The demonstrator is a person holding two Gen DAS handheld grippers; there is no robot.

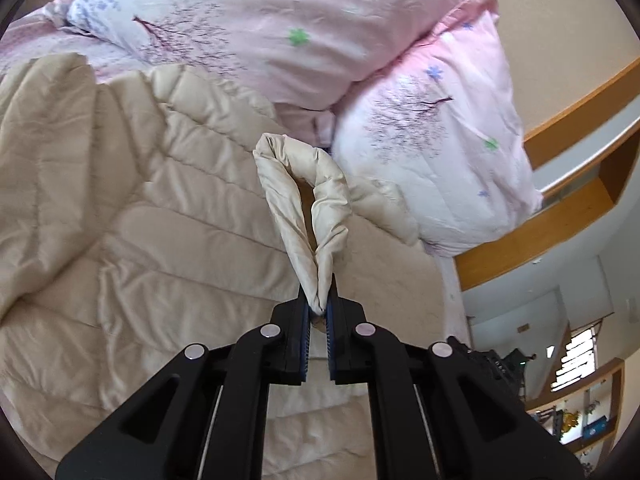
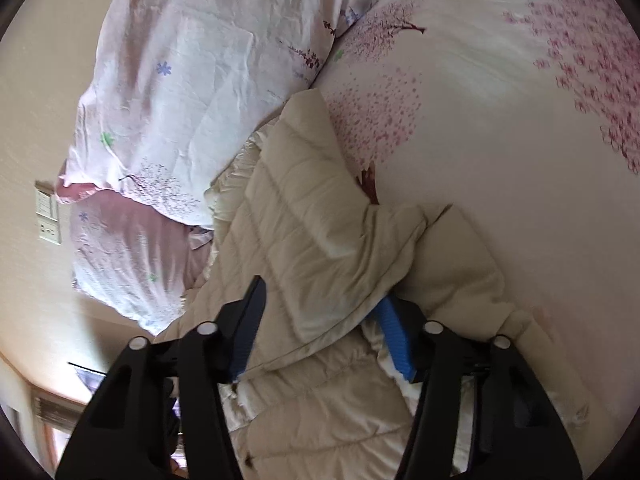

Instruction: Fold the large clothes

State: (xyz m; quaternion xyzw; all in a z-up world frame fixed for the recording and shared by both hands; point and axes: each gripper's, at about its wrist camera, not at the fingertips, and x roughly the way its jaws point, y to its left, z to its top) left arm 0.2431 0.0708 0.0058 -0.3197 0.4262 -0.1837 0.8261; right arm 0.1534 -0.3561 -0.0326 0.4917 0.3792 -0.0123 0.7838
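Folding the cream puffer jacket on the bed
Left gripper pinches an edge; right gripper fingers wide astride a fold — lift evenly

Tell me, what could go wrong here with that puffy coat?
The left gripper pinches only a thin bit of the coat; lifting could pull it free. The right gripper is open around a thick fold and may close on too many layers. The pillows crowd the coat and could snag it.
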